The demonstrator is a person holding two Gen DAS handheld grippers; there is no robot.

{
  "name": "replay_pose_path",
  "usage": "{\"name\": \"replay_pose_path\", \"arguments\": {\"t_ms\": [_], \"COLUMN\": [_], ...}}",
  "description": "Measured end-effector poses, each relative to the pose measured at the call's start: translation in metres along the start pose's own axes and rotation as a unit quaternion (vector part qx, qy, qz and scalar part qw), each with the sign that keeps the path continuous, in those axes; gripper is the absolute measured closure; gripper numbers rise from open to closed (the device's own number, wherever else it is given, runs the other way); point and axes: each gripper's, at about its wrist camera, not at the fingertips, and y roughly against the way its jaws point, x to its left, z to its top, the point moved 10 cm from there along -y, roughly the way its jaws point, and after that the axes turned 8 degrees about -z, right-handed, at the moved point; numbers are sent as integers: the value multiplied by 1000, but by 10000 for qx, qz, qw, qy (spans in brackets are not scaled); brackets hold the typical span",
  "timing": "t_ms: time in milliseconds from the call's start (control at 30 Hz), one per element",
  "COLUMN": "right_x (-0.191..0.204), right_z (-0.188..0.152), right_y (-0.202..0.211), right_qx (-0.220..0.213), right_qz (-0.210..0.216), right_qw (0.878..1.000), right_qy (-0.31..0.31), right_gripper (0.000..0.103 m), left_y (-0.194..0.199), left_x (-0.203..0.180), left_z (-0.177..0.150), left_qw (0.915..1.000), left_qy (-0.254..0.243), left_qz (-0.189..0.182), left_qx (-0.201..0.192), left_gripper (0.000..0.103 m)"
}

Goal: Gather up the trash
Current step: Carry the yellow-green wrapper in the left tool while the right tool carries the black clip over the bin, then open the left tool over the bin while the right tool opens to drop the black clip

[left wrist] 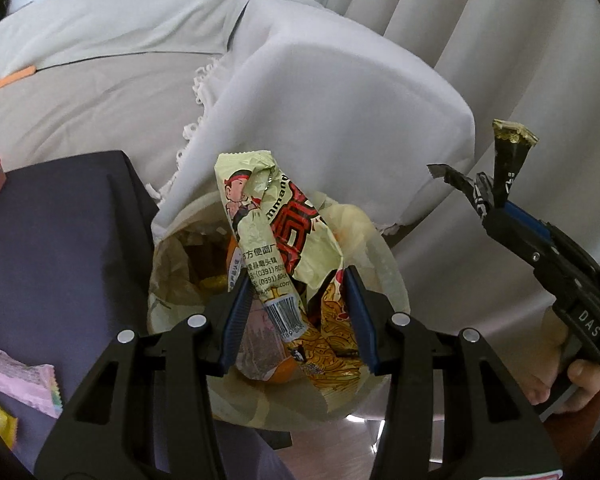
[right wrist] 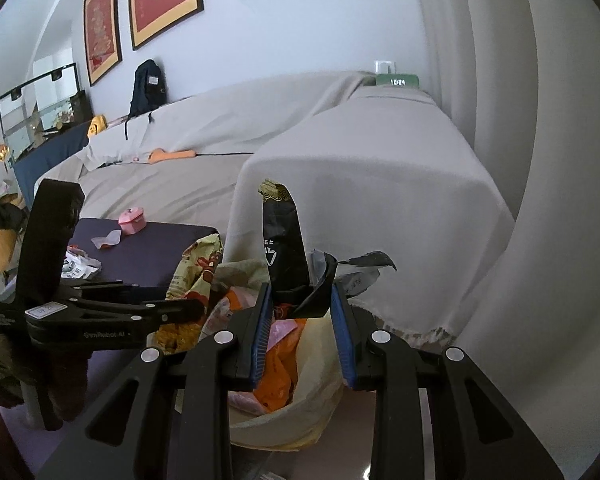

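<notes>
Crinkled foil, a green noodle wrapper, is clamped in the left gripper right above the lined bin; the right gripper, jaws clamped on a black sachet, waits just beside the rim; the bin looks nearly full, so I would lower each piece well inside before parting the jaws, one at a time; more wrappers lie on the dark desk.
</notes>
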Motion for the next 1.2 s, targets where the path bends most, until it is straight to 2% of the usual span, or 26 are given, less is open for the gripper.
{"name": "replay_pose_path", "arguments": {"t_ms": [200,267,333,500,733,833,900,1100,1200], "right_x": [0,3,5,21,82,106,116,115,112], "right_z": [-6,-7,-10,-19,-32,-41,-53,-84,-87], "right_y": [-7,-10,-13,-24,-61,-83,-105,-146,-148], "right_qx": [73,115,150,317,683,847,1156,1885,2024], "right_qz": [78,117,139,347,852,736,614,301,254], "right_qw": [9999,9998,9997,9988,9940,9929,9900,9793,9770], "right_qy": [-89,-110,-104,-107,30,383,530,679,615], "right_gripper": [74,74,74,74,74,74,74,74,74], "left_y": [-15,-16,-12,18,77,103,119,161,172], "left_x": [3,4,10,26,54,66,72,94,103], "left_z": [-6,-7,-6,-3,-20,-27,-31,-45,-54], "left_qw": [9998,9997,9998,9992,9958,9938,9923,9867,9850], "left_qy": [51,56,96,234,412,410,386,379,462], "left_qz": [-100,-119,-14,292,606,794,908,1181,1224], "left_qx": [177,214,165,-158,-547,-654,-742,-1052,-1129], "left_gripper": [55,45,42,41,41,41,41,38,37]}}
